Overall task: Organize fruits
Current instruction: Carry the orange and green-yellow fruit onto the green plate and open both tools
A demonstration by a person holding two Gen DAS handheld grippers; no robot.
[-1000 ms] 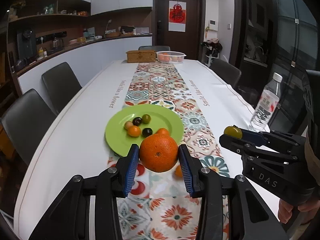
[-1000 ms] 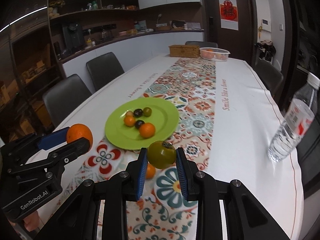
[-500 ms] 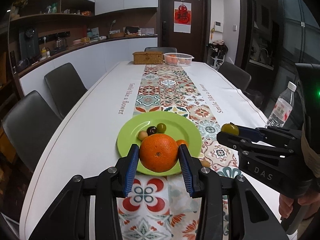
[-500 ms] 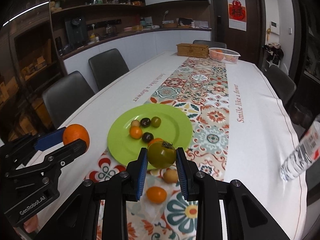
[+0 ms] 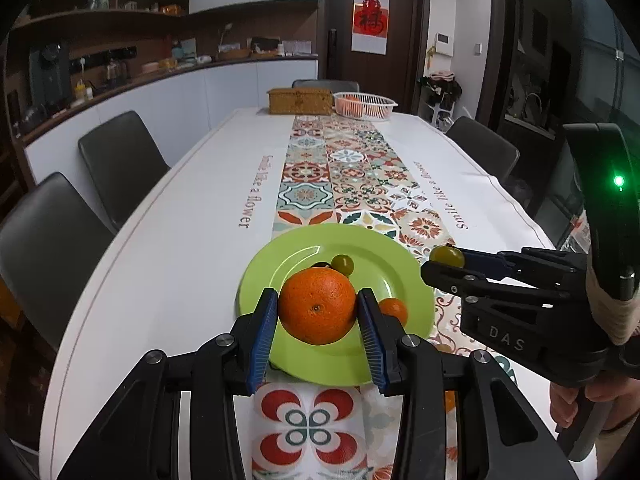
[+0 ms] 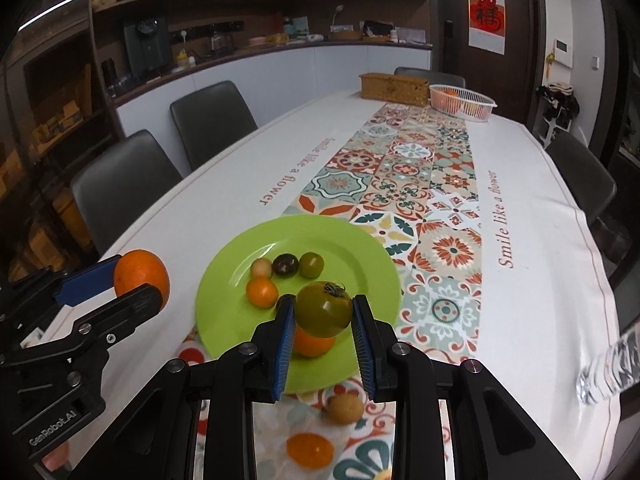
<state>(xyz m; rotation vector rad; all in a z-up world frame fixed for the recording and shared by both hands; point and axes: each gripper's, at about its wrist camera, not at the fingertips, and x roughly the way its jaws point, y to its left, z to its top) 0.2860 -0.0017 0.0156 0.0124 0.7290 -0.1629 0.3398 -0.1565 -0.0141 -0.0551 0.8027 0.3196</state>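
Both grippers hang over the green plate [image 6: 224,264], left gripper [image 5: 317,312] clamped on the orange [image 5: 317,305], right gripper [image 6: 323,312] pinching the green tomato [image 6: 323,309], each poised, I'd say, to join the small fruits there.

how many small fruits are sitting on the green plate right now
5 on the green plate: a pale one, a dark one, a green one, an orange one, and another orange one partly behind the held tomato. More may be hidden.

lime-green plate [image 6: 360,248], bright orange [image 5: 317,308], olive-green tomato [image 6: 323,309]
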